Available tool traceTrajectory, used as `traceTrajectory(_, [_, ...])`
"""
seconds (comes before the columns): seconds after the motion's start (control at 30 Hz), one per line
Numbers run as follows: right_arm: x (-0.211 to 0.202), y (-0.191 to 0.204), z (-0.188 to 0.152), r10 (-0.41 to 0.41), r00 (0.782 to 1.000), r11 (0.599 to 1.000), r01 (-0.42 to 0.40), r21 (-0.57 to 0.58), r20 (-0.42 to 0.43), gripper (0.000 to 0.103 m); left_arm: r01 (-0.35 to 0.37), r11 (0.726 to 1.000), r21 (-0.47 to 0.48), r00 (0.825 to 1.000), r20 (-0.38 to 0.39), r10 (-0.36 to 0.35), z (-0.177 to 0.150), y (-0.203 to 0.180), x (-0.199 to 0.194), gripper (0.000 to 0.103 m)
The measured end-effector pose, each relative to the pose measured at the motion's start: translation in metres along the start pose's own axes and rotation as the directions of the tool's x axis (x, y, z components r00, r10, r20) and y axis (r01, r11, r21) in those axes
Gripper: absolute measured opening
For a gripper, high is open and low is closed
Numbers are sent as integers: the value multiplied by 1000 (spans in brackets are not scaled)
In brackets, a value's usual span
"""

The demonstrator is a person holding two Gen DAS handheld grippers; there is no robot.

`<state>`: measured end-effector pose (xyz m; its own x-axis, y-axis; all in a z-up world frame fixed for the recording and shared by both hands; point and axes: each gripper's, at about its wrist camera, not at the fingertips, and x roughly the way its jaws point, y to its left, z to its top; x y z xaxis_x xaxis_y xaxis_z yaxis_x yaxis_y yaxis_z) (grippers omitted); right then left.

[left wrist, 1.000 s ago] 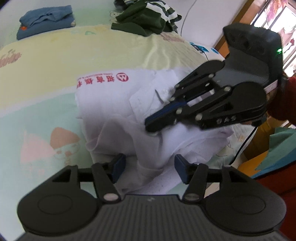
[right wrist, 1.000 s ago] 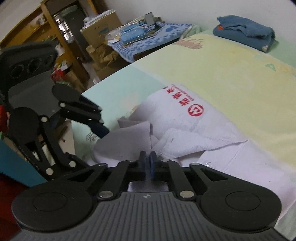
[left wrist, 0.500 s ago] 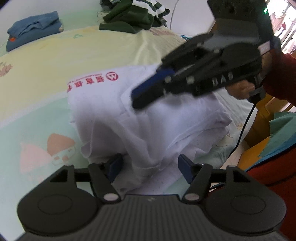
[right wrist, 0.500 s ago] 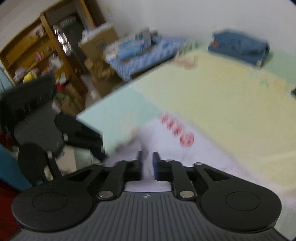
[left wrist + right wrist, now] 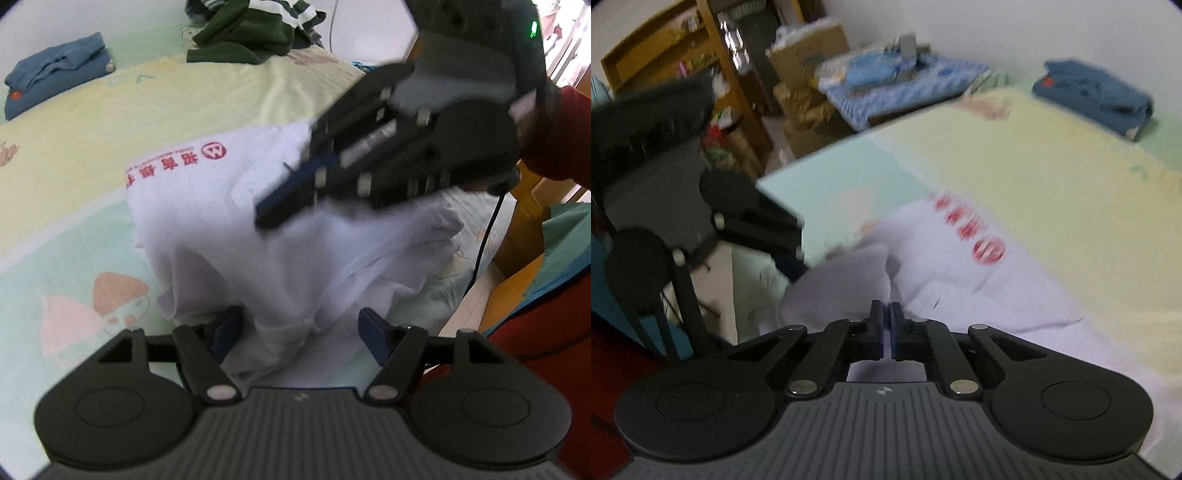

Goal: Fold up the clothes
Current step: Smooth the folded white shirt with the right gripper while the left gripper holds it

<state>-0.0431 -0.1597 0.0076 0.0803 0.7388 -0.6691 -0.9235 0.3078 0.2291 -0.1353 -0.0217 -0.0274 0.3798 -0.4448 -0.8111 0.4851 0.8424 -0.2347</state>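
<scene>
A white shirt [image 5: 207,206] with red print [image 5: 177,162] lies bunched on the pastel bed sheet [image 5: 74,184]. My left gripper [image 5: 301,328] is open at the shirt's near edge, and a lump of white cloth sits between its fingers. Above the shirt, my right gripper [image 5: 273,210] is shut on a raised fold of it, which hangs from the tips. In the right wrist view the right gripper [image 5: 886,314] pinches that fold of the shirt [image 5: 960,280]. My left gripper [image 5: 796,247] shows at the left, blurred.
A folded blue garment [image 5: 55,74] and a dark green striped garment [image 5: 255,33] lie at the bed's far side. A red sleeve [image 5: 561,140] and a cable [image 5: 487,236] are at the right bed edge. Beyond the bed stand a wooden shelf [image 5: 665,48] and cardboard boxes [image 5: 809,62].
My right gripper has risen with the white fold pinched, drawing the cloth up over the shirt. My left gripper has stayed open at the near edge.
</scene>
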Motion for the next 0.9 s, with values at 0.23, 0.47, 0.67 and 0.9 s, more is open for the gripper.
traceTrajectory(0.23, [15,0,16,-61,997,995,65,-73,56,4,-3,1000,30,1000,-12,3,0,-4,2,76])
traceTrajectory(0.47, [-4,-18,-3,-143,983,987,133,91,113,16,5,1000,20,1000,-12,-5,-5,-5,-5,76])
traceTrajectory(0.67, [-89,-34,-50,-246,960,905,178,386,134,28,26,999,-21,1000,-4,-26,-1,0,-10,76])
traceTrajectory(0.9, [-120,-1,-110,-243,969,825,184,534,43,39,112,984,-140,994,0,-113,18,20,-15,80])
